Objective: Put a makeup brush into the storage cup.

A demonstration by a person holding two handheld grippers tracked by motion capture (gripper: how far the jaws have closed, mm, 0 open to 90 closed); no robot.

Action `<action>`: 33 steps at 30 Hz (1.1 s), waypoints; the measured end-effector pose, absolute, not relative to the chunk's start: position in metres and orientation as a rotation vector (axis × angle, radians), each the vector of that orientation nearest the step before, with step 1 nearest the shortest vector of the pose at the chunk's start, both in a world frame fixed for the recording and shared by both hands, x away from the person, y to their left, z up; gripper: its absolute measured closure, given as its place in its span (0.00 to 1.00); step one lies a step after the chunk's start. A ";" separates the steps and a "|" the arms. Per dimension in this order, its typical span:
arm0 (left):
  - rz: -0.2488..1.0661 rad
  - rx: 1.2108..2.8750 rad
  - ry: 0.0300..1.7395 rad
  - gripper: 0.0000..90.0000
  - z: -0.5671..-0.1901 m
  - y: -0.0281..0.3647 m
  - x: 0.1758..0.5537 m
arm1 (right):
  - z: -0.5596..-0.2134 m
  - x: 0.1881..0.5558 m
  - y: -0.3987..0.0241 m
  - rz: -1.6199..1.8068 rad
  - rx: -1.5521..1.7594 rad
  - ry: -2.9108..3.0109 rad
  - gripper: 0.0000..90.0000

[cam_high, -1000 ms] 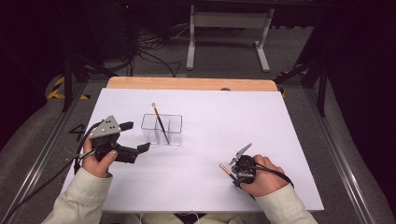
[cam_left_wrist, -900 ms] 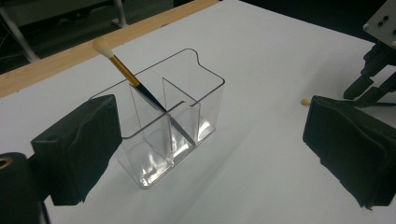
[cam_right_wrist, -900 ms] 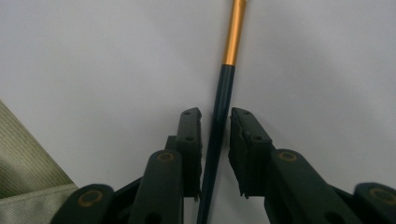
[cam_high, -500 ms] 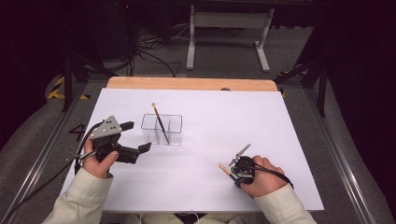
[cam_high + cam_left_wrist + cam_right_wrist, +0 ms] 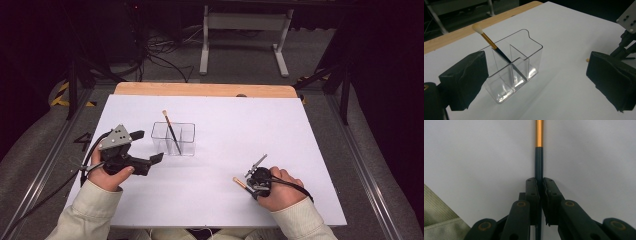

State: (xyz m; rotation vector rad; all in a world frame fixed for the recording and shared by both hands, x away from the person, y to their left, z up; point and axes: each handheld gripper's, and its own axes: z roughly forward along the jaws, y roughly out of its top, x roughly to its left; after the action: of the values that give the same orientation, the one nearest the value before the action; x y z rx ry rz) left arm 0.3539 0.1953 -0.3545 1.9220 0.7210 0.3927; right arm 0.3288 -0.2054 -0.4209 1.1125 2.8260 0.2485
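Near the surface's front edge, the right gripper (image 5: 252,181) had just closed its jaws on a brush (image 5: 539,160) with its tip cut off, while the left gripper (image 5: 145,150) stood wide beside a clear box (image 5: 516,72) holding another brush (image 5: 491,42).

Your sleeves are pale beige, ribbed at the cuffs. Your left gripper (image 5: 145,148) is matte black, with a grey three-cornered plate behind the fingers, drilled with small holes, and a black cable trailing back past your wrist. Its fingers (image 5: 464,80) are blocky black pads with a creased, soft-looking surface. Your right gripper (image 5: 540,192) is also black, with slim linkage bars behind the fingers, each pinned by round brass-coloured pivots; small screws dot the fingers, and a black cable loops over your hand.
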 end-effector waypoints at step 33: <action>0.361 1.895 0.673 0.09 -0.354 0.195 0.351 | -0.389 0.327 -0.212 0.658 1.053 2.665 0.93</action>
State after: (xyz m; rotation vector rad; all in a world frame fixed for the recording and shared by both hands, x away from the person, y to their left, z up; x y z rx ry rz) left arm 0.3511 0.1950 -0.3537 1.8955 0.6727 0.3609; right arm 0.3274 -0.2121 -0.3887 1.0527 2.6651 0.6583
